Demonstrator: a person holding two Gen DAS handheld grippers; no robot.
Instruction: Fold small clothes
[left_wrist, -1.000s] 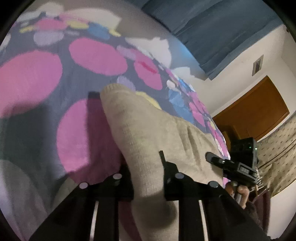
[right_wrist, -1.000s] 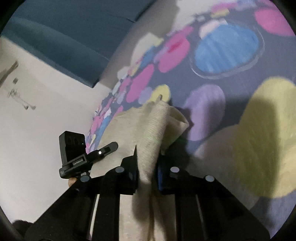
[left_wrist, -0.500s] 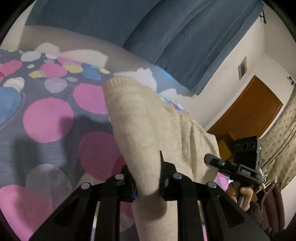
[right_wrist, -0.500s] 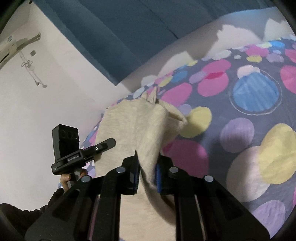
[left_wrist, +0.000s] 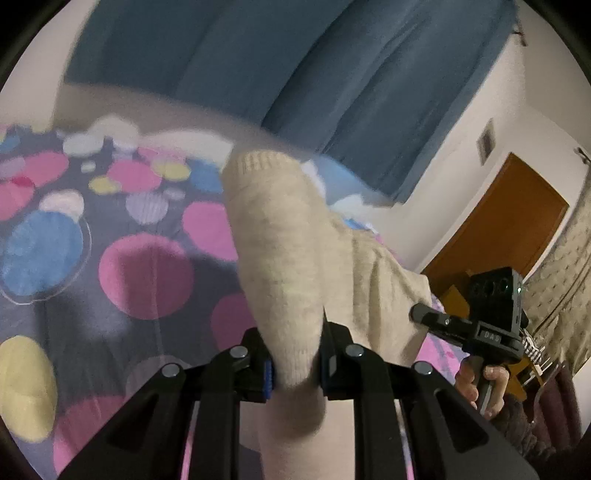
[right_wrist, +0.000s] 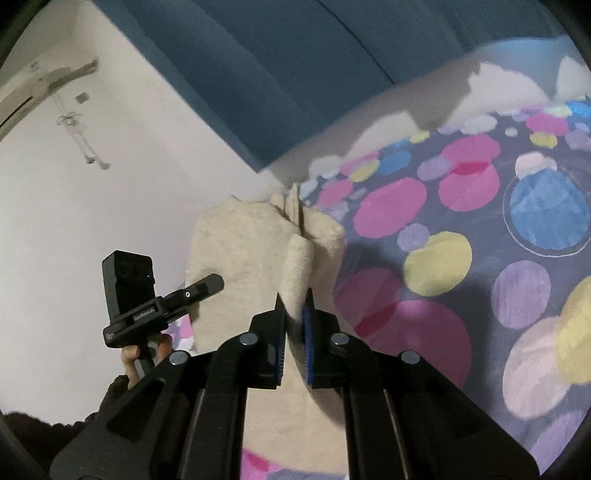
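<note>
A small beige knit garment (left_wrist: 291, 251) hangs stretched between my two grippers, lifted above the bed. My left gripper (left_wrist: 295, 354) is shut on one edge of it; a ribbed cuff or hem shows at its far end. My right gripper (right_wrist: 294, 325) is shut on the other edge of the garment (right_wrist: 243, 251), which bunches in folds just past the fingers. Each gripper shows in the other's view: the right one (left_wrist: 480, 325) at right, the left one (right_wrist: 147, 302) at left, each held in a hand.
A bedspread with pink, blue, yellow and lilac dots (left_wrist: 110, 258) (right_wrist: 461, 258) lies under the garment. Blue curtains (left_wrist: 295, 66) hang behind the bed. A brown door (left_wrist: 509, 221) and white walls stand at the right. An air conditioner (right_wrist: 33, 85) is mounted high on the wall.
Both grippers have lifted and tilted upward with the garment, raising it off the bedspread. More curtain and wall now show in both views.
</note>
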